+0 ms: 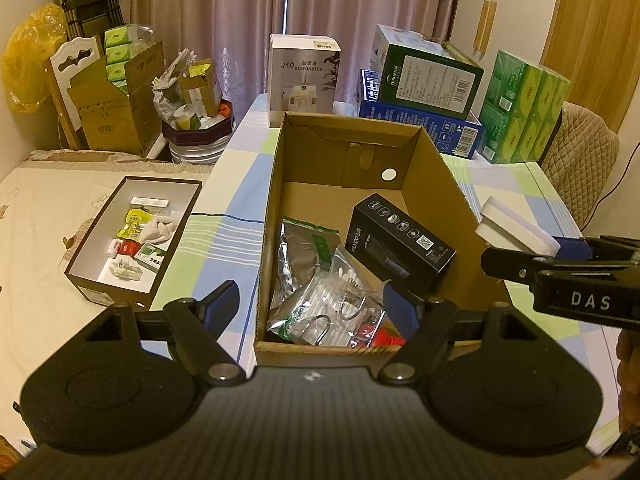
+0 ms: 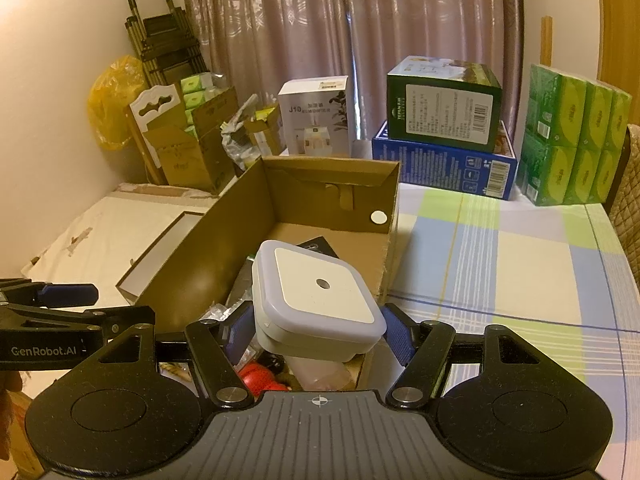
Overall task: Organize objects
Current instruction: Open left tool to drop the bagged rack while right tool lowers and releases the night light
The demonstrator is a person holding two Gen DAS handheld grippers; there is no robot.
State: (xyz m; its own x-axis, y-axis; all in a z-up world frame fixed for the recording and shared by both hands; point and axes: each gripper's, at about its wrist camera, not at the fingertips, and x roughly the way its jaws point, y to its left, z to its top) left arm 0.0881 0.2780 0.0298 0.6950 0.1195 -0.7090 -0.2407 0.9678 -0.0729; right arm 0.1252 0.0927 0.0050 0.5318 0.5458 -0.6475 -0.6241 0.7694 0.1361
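currently your right gripper (image 2: 316, 336) is clamped on a white square night light (image 2: 318, 300), holding it by its sides over the near end of the open cardboard box (image 2: 224, 248), judged ready for dropping in. your left gripper (image 1: 312, 304) stands wide and empty at the box's near edge, likely waiting its turn. inside the box lie a black carton (image 1: 400, 240) and clear bags (image 1: 316, 280). a smaller dark tray (image 1: 132, 232) of oddments sits to the left. the checked tablecloth (image 2: 500, 248) is crowded at the back with stacked boxes; curtains (image 2: 320, 20) close the room behind.
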